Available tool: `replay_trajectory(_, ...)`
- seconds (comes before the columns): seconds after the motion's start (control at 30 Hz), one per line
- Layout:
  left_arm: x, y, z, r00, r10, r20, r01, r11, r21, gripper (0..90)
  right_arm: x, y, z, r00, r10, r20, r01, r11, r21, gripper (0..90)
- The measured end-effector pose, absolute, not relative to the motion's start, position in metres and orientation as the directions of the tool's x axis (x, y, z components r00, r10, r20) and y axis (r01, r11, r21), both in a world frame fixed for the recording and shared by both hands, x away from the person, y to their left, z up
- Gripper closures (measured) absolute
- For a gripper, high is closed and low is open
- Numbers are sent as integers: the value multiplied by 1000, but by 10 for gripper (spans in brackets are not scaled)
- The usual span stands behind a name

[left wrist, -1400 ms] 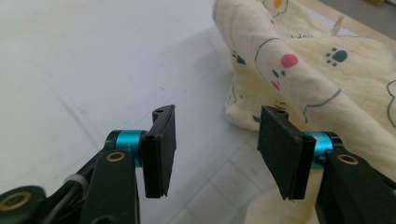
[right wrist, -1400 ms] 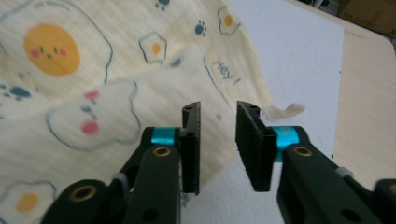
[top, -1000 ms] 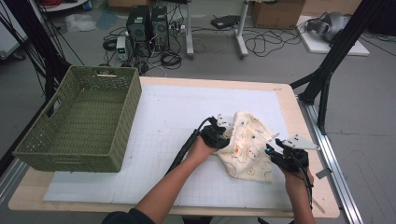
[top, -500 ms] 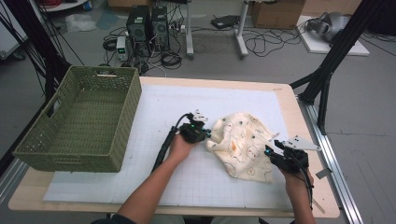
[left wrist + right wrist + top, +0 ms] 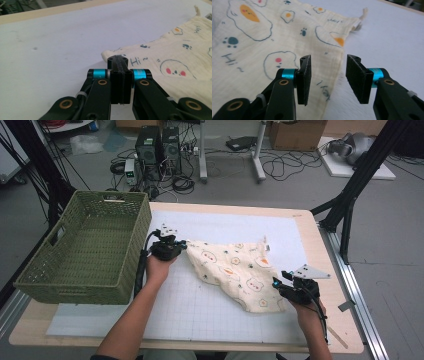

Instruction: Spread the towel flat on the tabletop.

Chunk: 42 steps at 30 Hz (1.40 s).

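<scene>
You have a green woven basket (image 5: 85,247) standing at the left edge of the wooden table (image 5: 307,227), beside the white gridded mat (image 5: 200,305). Beyond the table, you see computer towers (image 5: 157,142), tangled cables (image 5: 280,167) and a cardboard box (image 5: 295,132) on the floor.

The cream muslin cloth (image 5: 235,270) carries fried-egg prints with orange yolks, navy paw prints and "Hi~" lettering. At its nine o'clock stands an olive-green woven basket (image 5: 87,255). The black grippers have turquoise bands, over a white gridded mat (image 5: 200,305).
</scene>
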<state>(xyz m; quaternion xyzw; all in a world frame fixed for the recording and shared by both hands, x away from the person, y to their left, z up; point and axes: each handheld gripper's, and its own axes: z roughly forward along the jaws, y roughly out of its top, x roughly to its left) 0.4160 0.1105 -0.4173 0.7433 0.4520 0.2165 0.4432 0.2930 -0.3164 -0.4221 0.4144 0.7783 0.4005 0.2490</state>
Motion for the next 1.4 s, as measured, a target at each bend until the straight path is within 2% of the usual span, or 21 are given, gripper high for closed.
replay_trajectory(0.17, 419, 115, -420, 482, 868, -116, 498, -163, 852, 882, 297, -288, -425, -638, 769, 28, 432, 328, 840, 488)
replay_trajectory(0.2, 419, 113, -421, 490, 861, -136, 503, -152, 851, 807, 298, -280, -427, -657, 753, 32, 433, 342, 834, 482)
replay_trajectory(0.23, 418, 110, -423, 496, 854, -158, 511, -140, 848, 676, 300, -273, -429, -674, 738, 32, 431, 358, 828, 480)
replay_trajectory(0.33, 412, 103, -425, 520, 842, -145, 503, -165, 848, 514, 303, -252, -435, -717, 697, 16, 423, 417, 805, 486)
replay_trajectory(0.37, 410, 102, -425, 531, 835, -142, 500, -173, 849, 476, 304, -247, -437, -727, 687, 9, 420, 434, 797, 496)
replay_trajectory(0.47, 400, 100, -424, 557, 821, -125, 475, -192, 859, 446, 307, -239, -443, -734, 678, -26, 425, 489, 762, 543)
replay_trajectory(0.53, 394, 100, -423, 572, 812, -118, 461, -198, 865, 446, 310, -239, -448, -742, 671, -7, 443, 499, 745, 598)
replay_trajectory(0.67, 382, 102, -421, 597, 796, -105, 442, -217, 870, 441, 313, -241, -450, -766, 641, 55, 450, 473, 758, 850)
replay_trajectory(0.7, 378, 102, -420, 603, 792, -91, 420, -218, 881, 434, 313, -241, -450, -770, 635, 61, 451, 474, 756, 877)
replay_trajectory(0.83, 364, 105, -420, 620, 781, -70, 379, -220, 899, 449, 312, -243, -447, -751, 661, 13, 431, 475, 767, 885)
replay_trajectory(0.93, 358, 109, -426, 628, 774, -87, 380, -207, 902, 444, 315, -255, -441, -661, 750, -14, 437, 400, 806, 884)
replay_trajectory(1.1, 350, 113, -431, 652, 749, -118, 392, -200, 898, 429, 325, -267, -444, -533, 840, -102, 483, 401, 778, 882)
replay_trajectory(1.23, 342, 109, -435, 709, 692, -136, 385, -219, 896, 462, 330, -267, -449, -526, 842, -116, 492, 413, 766, 876)
replay_trajectory(1.3, 340, 104, -438, 747, 649, -146, 394, -255, 883, 512, 330, -266, -449, -527, 841, -127, 487, 421, 765, 870)
replay_trajectory(1.4, 333, 95, -439, 800, 584, -138, 371, -299, 879, 523, 329, -266, -449, -527, 841, -122, 491, 419, 764, 864)
